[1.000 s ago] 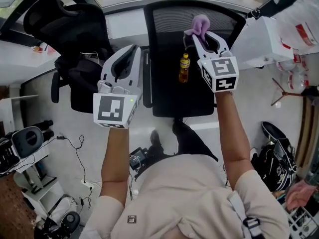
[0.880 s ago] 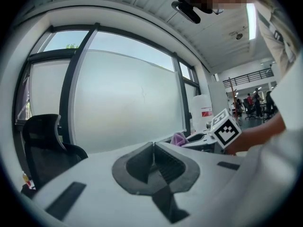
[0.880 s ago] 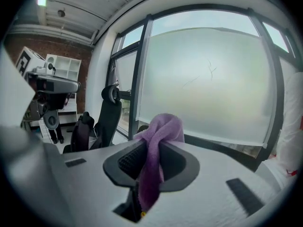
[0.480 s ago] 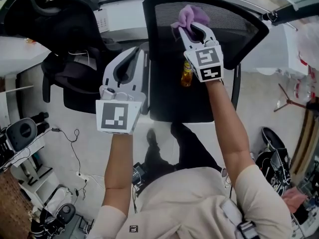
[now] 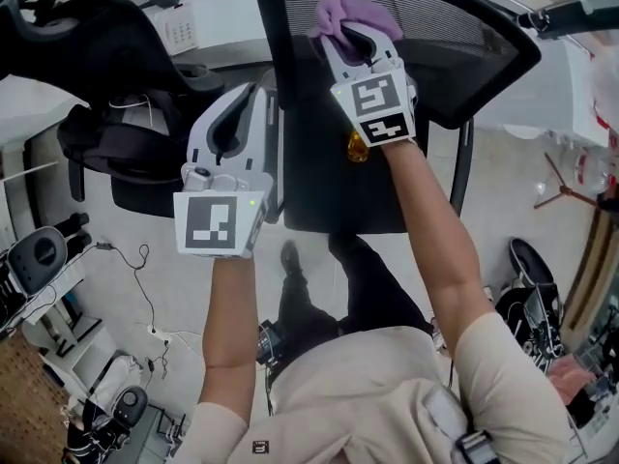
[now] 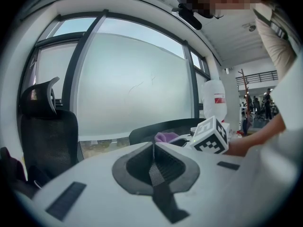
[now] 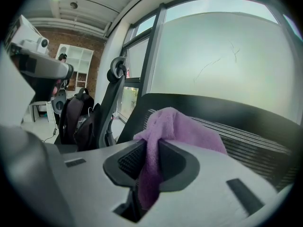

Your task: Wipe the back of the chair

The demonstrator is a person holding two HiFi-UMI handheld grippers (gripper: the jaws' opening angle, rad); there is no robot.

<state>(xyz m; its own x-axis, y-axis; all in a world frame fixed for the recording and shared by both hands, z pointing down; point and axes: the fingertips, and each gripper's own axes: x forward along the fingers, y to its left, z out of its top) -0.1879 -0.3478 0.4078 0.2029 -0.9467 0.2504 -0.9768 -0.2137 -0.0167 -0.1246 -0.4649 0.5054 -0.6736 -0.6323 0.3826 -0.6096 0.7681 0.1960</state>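
the chair back (image 5: pixel 464 42), a black mesh panel with a dark rim, fills the upper middle of the head view, and we see the purple cloth (image 5: pixel 340 12) bunched over its upper left part. the right gripper (image 5: pixel 356 39) has its jaws closed on that cloth. in the right gripper view a fold of it runs down between the two jaws and the rest billows out in front of them, with the ribbed mesh just behind.

below the back, near the centre of the head view, the black seat (image 5: pixel 329 196) carries a small yellow bottle (image 5: pixel 358 147), partly hidden by the right gripper's marker cube.

the left gripper (image 5: pixel 253 100) hangs left of centre, beside the chair's left edge and apart from the cloth. in its own view we see its jaws pressed together with nothing between them.

a second black chair (image 5: pixel 106 56) sits in the upper left of the frame, and a cable (image 5: pixel 143 251) trails over the pale floor (image 5: pixel 522 211) at lower left.
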